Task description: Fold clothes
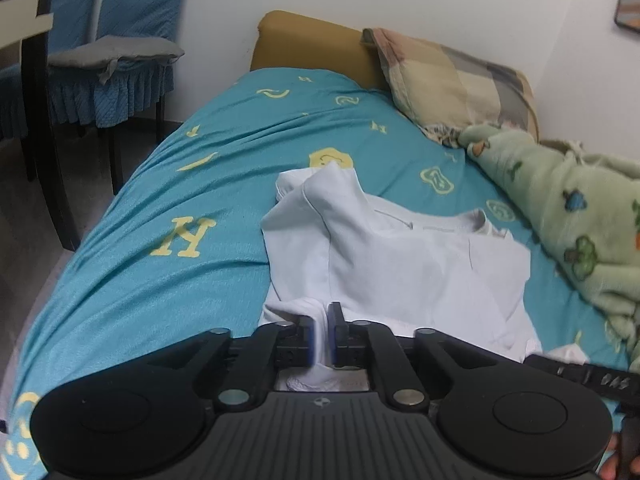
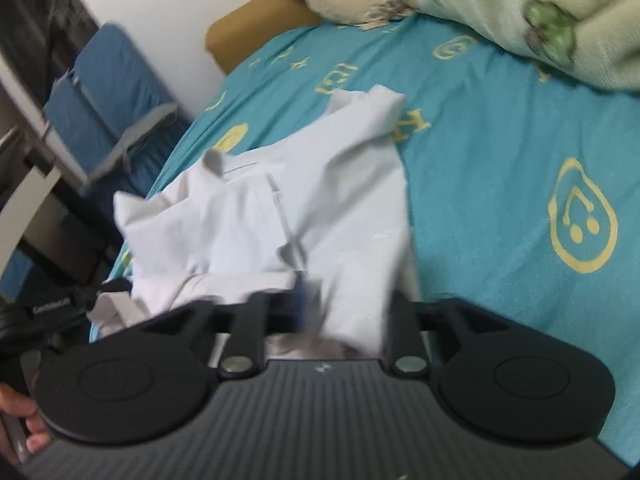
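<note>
A white shirt (image 1: 384,256) lies partly folded on the teal bedsheet (image 1: 160,184), sleeves folded in and collar toward the far end. My left gripper (image 1: 322,328) is shut on the shirt's near hem, with a thin fold of cloth between its pads. In the right wrist view the same shirt (image 2: 240,216) is bunched and lifted at the near edge. My right gripper (image 2: 340,308) holds the hem; cloth drapes over its right finger and hides it. The frame is blurred. The right gripper's body (image 1: 592,376) shows at the left view's lower right.
A green printed blanket (image 1: 568,216) and a plaid pillow (image 1: 452,76) lie along the wall side of the bed. A mustard headboard (image 1: 312,44) stands at the far end. A blue-covered chair (image 1: 108,40) stands left of the bed, by a dark table frame.
</note>
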